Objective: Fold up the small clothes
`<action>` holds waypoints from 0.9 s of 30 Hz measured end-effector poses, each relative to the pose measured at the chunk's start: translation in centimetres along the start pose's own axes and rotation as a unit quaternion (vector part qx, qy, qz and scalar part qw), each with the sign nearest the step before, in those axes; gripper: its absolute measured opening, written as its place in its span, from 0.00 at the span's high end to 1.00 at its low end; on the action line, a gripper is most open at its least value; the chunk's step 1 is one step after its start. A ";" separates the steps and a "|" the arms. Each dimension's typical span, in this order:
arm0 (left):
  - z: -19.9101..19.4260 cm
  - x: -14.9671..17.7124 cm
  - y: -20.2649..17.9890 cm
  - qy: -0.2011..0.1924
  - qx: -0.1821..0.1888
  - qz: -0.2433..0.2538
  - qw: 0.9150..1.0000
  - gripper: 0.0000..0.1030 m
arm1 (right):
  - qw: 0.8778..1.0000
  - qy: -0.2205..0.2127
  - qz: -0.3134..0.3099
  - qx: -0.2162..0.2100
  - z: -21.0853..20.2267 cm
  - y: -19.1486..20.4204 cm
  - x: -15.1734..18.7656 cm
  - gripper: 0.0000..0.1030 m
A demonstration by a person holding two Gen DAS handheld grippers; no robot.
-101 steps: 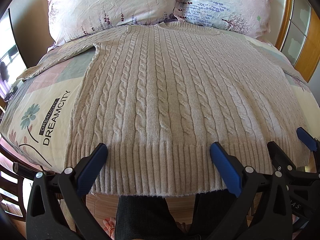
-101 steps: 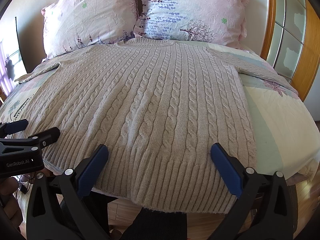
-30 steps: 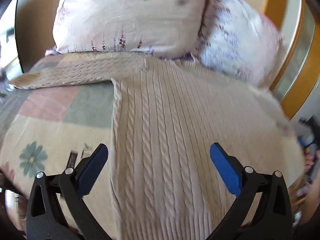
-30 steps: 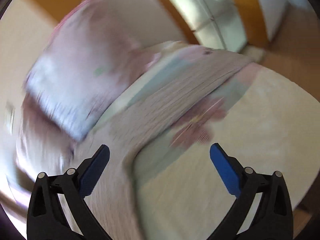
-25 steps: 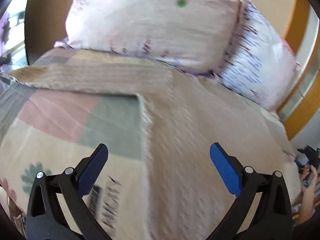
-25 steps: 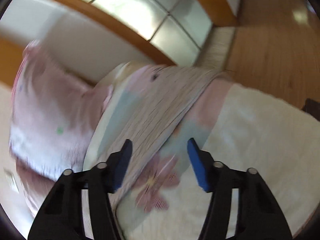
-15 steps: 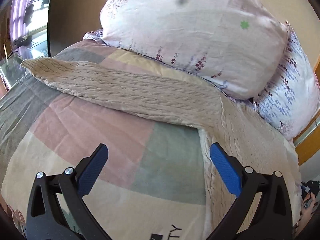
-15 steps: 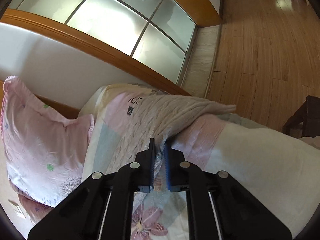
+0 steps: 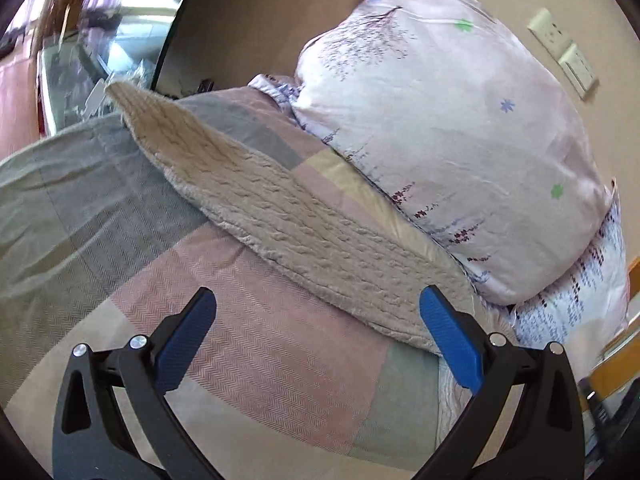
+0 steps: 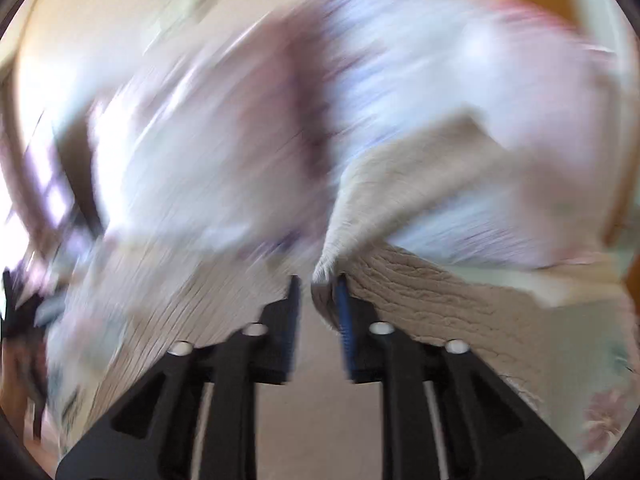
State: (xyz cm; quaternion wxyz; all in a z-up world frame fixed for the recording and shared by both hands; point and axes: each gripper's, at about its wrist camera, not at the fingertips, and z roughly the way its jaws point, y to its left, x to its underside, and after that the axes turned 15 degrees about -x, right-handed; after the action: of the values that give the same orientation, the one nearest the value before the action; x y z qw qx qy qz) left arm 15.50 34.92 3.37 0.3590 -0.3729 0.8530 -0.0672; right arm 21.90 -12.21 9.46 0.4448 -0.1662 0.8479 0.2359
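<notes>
A beige cable-knit sweater lies on the bed. In the left wrist view its left sleeve (image 9: 288,224) stretches flat across the patchwork bedspread toward the bed's far left edge. My left gripper (image 9: 316,344) is open and hovers just short of the sleeve's near edge. In the blurred right wrist view my right gripper (image 10: 316,292) is nearly closed on the right sleeve (image 10: 400,196), which is lifted and draped over toward the sweater body (image 10: 192,296).
Two floral pillows (image 9: 460,128) lean against the headboard wall behind the sleeve. The patchwork bedspread (image 9: 120,216) drops off at the left toward a window area. A wall socket (image 9: 560,52) is above the pillows.
My left gripper has swung left and closer along the left sleeve. My right gripper, which had closed on the right sleeve's end, has lifted it and swept it left toward the sweater body.
</notes>
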 end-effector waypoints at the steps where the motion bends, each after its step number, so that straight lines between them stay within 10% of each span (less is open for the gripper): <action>1: 0.2 -0.4 0.7 0.010 0.007 -0.018 1.000 0.02 | 0.999 0.024 -0.019 -0.010 1.7 1.7 0.9 0.71; 6: 1.2 -2.9 4.1 0.011 -0.004 -0.085 0.996 0.12 | 0.999 -0.027 -0.031 0.019 -0.8 1.4 1.2 0.26; 15: 4.6 -7.2 8.9 0.026 -0.008 -0.230 0.973 0.40 | 0.993 -0.045 0.055 0.096 -6.3 -5.2 4.3 0.21; 18: 6.0 -8.1 9.3 0.041 -0.002 -0.244 0.969 0.68 | 0.991 -0.045 0.074 0.097 -6.6 -6.2 5.6 0.21; 20: 6.6 -8.7 8.6 0.039 -0.029 -0.216 0.975 0.93 | 0.991 -0.045 0.079 0.096 -6.9 -6.5 6.2 0.21; 25: 2.1 -9.2 -1.7 -0.022 -0.019 -0.044 0.999 0.94 | 0.991 -0.052 0.067 0.100 -8.1 -6.5 7.2 0.21; 27: -1.2 -7.3 -9.9 -0.052 0.022 0.076 0.995 0.94 | 0.990 -0.061 0.058 0.115 -8.9 -6.6 7.7 0.21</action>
State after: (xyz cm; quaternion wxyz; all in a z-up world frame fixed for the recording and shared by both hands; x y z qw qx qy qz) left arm 23.92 32.68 12.14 0.4157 -0.3017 0.8571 -0.0392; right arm 14.91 -23.14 5.82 0.4976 -0.0501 0.8486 0.1723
